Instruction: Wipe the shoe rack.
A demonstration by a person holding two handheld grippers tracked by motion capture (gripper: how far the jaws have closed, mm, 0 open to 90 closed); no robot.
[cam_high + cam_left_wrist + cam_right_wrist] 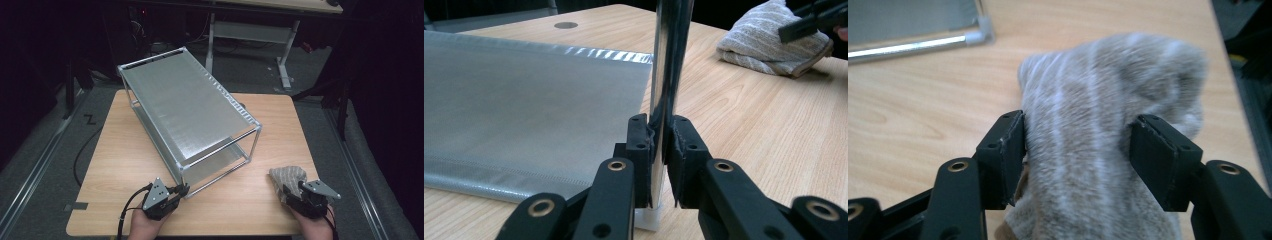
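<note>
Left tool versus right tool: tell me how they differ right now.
The left tool is shut on the metal rack's upright corner post; the right tool stands wide, with the grey cloth between its jaws and not clearly squeezed. The left tool grips something thin, hard and shiny; the right tool straddles something soft and bulky. Both sit low at the wooden table's near edge, each in a hand.

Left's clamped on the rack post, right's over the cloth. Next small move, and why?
Probably close the right hand-held gripper on the folded cloth: its jaws straddle the cloth, seemingly without squeezing it, and it lies on the table. The left hand-held gripper already pinches the rack's corner post, steadying the rack.
</note>
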